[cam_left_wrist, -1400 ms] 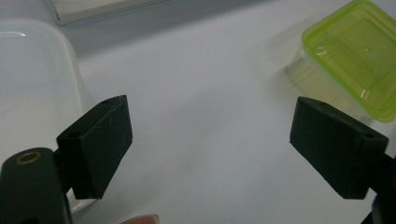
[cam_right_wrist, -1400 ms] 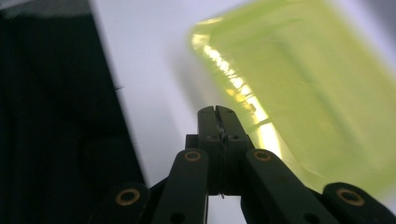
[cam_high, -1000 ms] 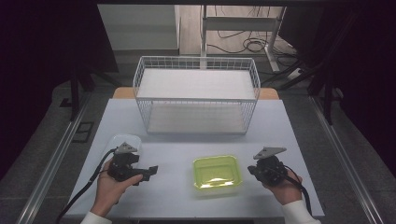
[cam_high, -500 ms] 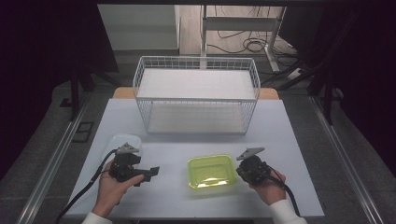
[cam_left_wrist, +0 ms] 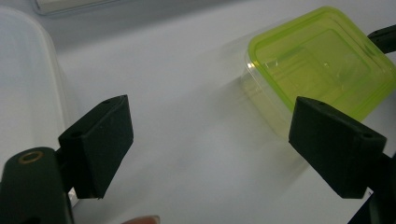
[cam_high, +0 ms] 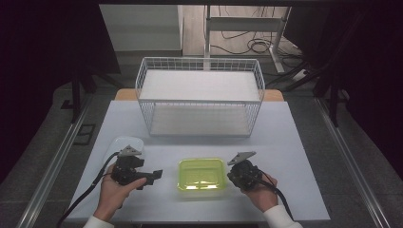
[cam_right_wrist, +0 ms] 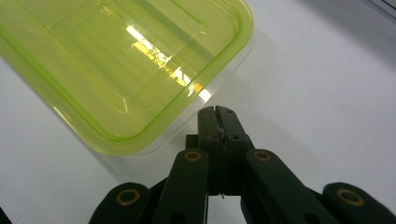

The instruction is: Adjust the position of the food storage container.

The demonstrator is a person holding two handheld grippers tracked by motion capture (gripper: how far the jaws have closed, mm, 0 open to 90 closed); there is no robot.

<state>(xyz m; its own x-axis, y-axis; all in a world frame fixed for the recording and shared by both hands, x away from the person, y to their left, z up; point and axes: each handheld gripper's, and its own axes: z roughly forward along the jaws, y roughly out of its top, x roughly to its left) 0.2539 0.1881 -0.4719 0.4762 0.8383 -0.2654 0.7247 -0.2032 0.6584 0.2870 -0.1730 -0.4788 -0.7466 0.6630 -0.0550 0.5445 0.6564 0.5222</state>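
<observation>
One light, slick green-lidded tub (cam_high: 201,174) sits mid-worktop (cam_high: 294,142) between the wide-open, empty left claw (cam_left_wrist: 210,149) and the closed, empty right claw (cam_right_wrist: 218,116), its stiff lid rim looking the likeliest hold.

dark room; grey floor (cam_high: 57,137) with cables (cam_high: 252,45) beyond the white table (cam_high: 294,142); light falls from above.

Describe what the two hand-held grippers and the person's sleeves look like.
Both the left hand-held gripper and the right hand-held gripper are black, each topped by a grey three-cornered plate and trailing a black cable. The jaws are flat black blocks on arms with brass-coloured rivets. The sleeves are white.
</observation>
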